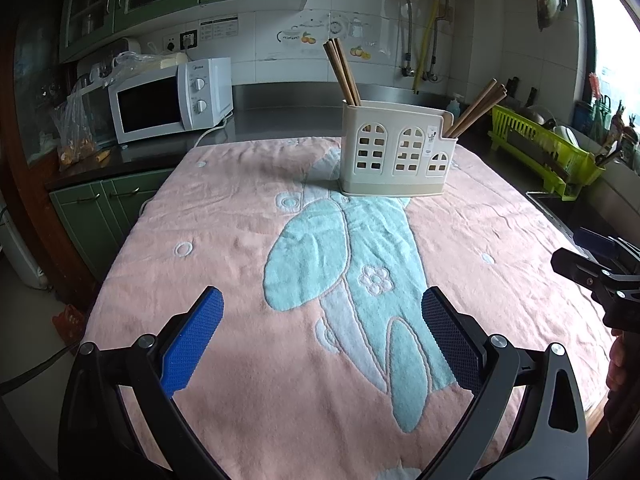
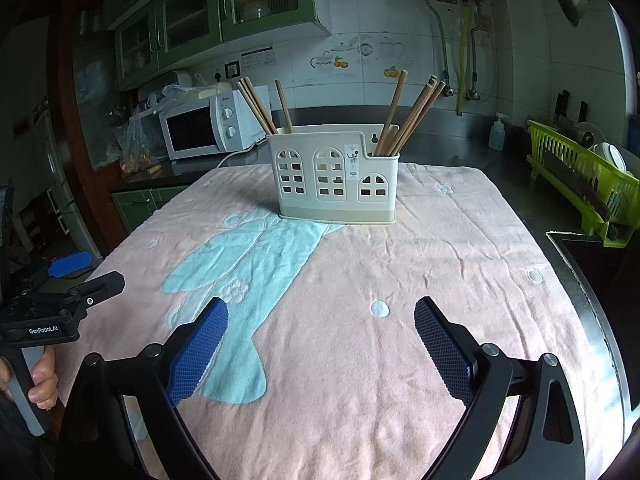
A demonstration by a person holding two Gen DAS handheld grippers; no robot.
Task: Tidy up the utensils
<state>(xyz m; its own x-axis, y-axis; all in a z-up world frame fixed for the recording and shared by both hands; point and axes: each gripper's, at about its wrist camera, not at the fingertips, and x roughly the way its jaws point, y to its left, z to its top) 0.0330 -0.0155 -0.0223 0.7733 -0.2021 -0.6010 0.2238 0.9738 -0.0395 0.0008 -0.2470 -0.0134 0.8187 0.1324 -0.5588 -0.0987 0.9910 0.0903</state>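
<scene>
A cream utensil holder with window-shaped cutouts stands upright on the far part of a pink towel. Wooden chopsticks lean out of its left compartment and its right compartment. My left gripper hovers open over the near towel, nothing between its blue pads. My right gripper is open too and holds nothing. Each gripper shows at the edge of the other's view: the right one, the left one with a hand on its handle.
A white microwave sits on the counter at back left. A green dish rack stands at right beside a sink edge. Green cabinets hang above. A soap bottle stands behind the holder.
</scene>
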